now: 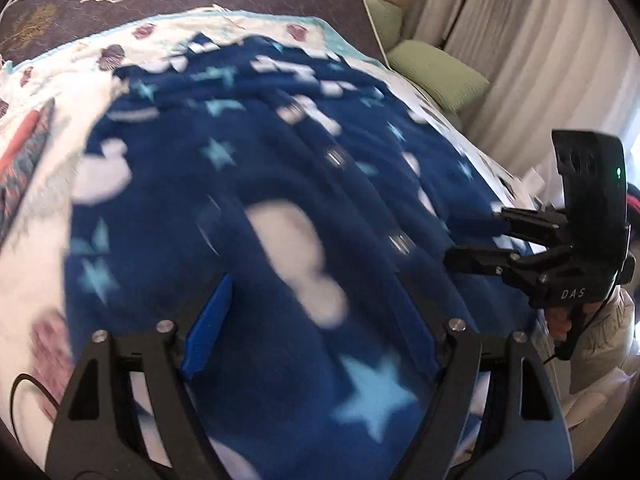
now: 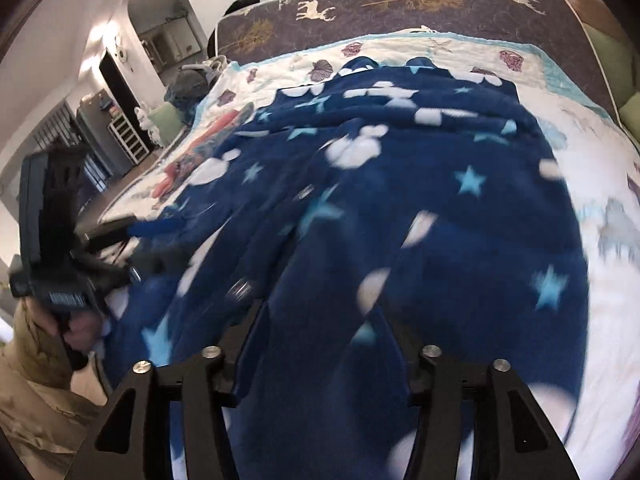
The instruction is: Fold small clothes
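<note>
I have both grippers over the blue starry garment [image 1: 248, 184] on the bed [image 2: 592, 184]. My left gripper [image 1: 320, 312] and right gripper [image 2: 324, 340] gape, gripping nothing.

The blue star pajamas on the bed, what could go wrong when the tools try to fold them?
1. The blue star garment lies bunched in ridges, so a fold could trap wrinkles.
2. Both the left tool and the right tool stand open over thick fleece and might pinch several layers at once.
3. The white quilt underneath could get grabbed too.
</note>
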`<state>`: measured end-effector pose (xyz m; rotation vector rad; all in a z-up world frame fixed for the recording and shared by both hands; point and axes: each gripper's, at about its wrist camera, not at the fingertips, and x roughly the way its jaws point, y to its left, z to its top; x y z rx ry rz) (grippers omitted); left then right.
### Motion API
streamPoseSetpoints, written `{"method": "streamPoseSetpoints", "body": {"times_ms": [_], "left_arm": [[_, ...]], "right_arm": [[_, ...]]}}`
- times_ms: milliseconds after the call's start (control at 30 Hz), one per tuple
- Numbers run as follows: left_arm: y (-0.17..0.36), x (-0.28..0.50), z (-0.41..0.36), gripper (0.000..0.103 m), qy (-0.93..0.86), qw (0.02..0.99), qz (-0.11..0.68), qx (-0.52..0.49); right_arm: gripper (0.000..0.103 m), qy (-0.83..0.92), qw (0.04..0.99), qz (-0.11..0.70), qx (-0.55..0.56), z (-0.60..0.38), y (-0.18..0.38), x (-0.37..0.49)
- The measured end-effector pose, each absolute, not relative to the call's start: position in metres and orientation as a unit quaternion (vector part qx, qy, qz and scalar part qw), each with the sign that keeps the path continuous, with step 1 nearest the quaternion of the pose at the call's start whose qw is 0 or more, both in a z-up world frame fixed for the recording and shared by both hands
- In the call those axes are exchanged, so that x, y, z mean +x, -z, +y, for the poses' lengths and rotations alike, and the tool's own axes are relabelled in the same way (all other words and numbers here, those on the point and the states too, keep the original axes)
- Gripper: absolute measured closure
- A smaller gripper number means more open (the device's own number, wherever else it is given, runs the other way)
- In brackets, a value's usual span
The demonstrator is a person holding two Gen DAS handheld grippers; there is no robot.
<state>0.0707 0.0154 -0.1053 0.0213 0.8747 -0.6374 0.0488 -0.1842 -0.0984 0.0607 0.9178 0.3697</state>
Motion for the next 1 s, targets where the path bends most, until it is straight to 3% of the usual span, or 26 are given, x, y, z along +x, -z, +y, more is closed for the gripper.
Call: {"method": "streamPoseSetpoints", "body": {"times_ms": [300,500,567,633,667,800,1000], "left_arm": [[0.096,0.003,-0.007,0.022,0.359,0.853,0.377,0.042],[0.114,-0.009,-0.03,0.022,0.353,0.848,0.391,0.062],[0.117,-0.009,-0.032,0.029,0.339,0.852,0.393,0.068],[0.115,-0.003,-0.027,0.073,0.318,0.861,0.392,0.064],[0.113,0.001,-0.022,0.079,0.312,0.863,0.394,0.053],[0.095,0.018,0.021,0.082,0.293,0.875,0.385,-0.039],[0.086,0.02,0.037,0.082,0.281,0.883,0.372,-0.059]], "right_arm": [[0.042,-0.138,0.898,0.416,0.023,-0.188,0.097,-0.021],[0.042,-0.135,0.9,0.415,0.01,-0.179,0.1,-0.045],[0.042,-0.133,0.901,0.413,0.004,-0.176,0.101,-0.052],[0.042,-0.134,0.903,0.409,-0.003,-0.174,0.1,-0.059],[0.042,-0.139,0.903,0.407,-0.008,-0.172,0.099,-0.063],[0.042,-0.162,0.9,0.404,-0.021,-0.165,0.102,-0.074],[0.042,-0.23,0.888,0.392,-0.07,-0.133,0.103,-0.081]]}}
